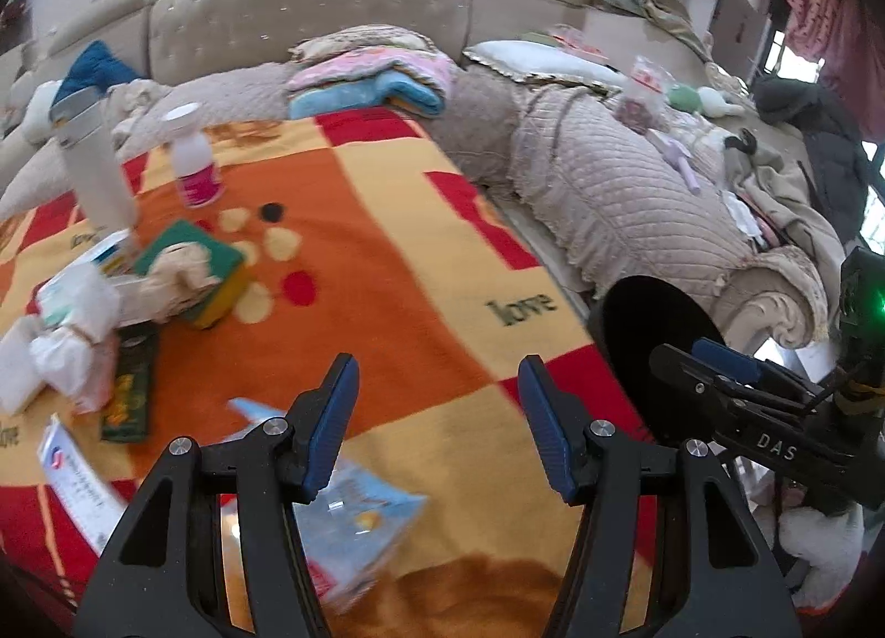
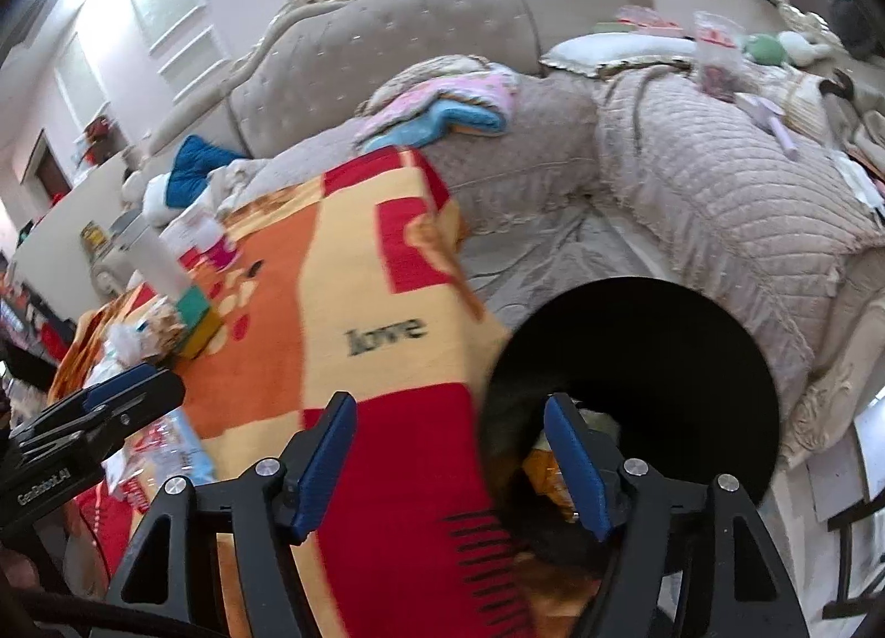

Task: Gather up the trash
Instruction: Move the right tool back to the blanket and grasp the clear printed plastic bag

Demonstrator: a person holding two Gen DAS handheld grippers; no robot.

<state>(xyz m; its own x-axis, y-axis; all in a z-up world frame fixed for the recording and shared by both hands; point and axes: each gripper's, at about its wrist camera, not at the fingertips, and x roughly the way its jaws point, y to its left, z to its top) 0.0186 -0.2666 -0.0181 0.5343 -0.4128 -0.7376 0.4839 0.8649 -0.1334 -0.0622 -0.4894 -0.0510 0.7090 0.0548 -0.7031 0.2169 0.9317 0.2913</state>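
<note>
Gaping empty, left gripper (image 1: 437, 417) overhangs crinkly plastic wrapper (image 1: 354, 522); right gripper (image 2: 451, 455), wide, nears round black bin (image 2: 664, 361).

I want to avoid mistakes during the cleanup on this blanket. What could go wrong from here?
1. The light blue wrapper lies partly under the left gripper, whose fingers are open; a grasp on thin plastic may also pinch the blanket.
2. The white bottle and the tall white tube stand upright on soft cloth beside the crumpled tissues; reaching there could tip them.
3. The black bin sits at the blanket's edge, so dropped trash may miss it.
</note>
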